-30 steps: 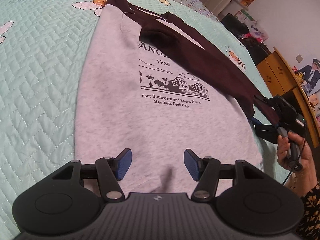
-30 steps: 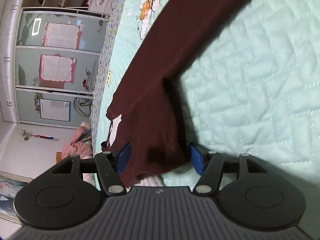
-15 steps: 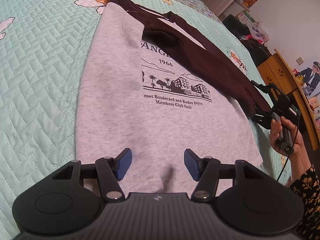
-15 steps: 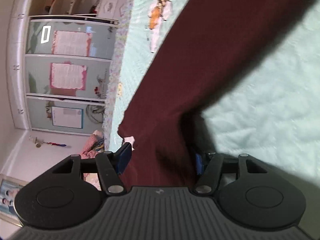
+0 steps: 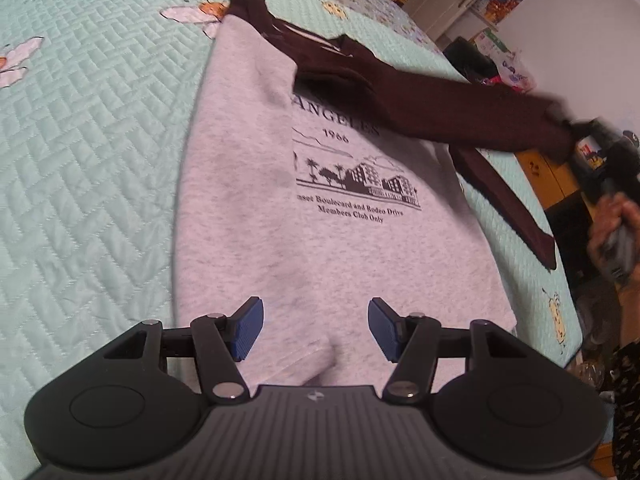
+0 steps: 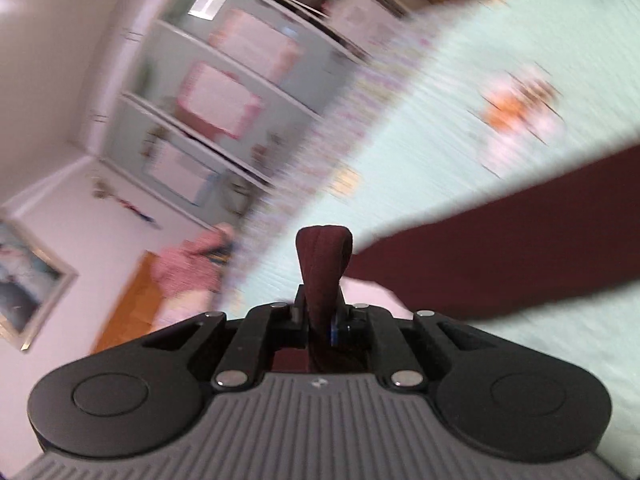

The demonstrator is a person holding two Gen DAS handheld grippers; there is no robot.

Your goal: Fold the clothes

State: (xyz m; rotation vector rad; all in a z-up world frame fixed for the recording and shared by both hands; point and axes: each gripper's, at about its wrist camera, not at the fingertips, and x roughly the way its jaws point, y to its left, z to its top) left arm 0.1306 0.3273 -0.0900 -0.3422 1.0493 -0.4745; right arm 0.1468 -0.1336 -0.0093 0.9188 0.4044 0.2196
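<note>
A grey sweatshirt [image 5: 328,240] with dark maroon sleeves and a printed city graphic lies flat on the quilted mint bedspread [image 5: 88,128]. My left gripper [image 5: 315,328] hovers open over the sweatshirt's hem, nothing between its blue pads. One maroon sleeve [image 5: 472,116] is lifted off the bed and stretched out to the right. My right gripper [image 6: 322,316] is shut on the cuff of that maroon sleeve [image 6: 500,256], a fold of cloth poking up between its fingers. In the left wrist view the right gripper [image 5: 592,132] is a blur at the sleeve's end, held by a hand [image 5: 616,224].
The bed's right edge drops off near a wooden cabinet [image 5: 548,176]. A second strip of maroon cloth [image 5: 508,208] lies on the bedspread beside the sweatshirt. Wardrobe doors [image 6: 224,100] and a framed picture [image 6: 28,280] stand beyond the bed, blurred.
My right gripper has closed on the sleeve cuff and lifted it up off the bed, swinging quickly. The left gripper has stayed open over the hem.
</note>
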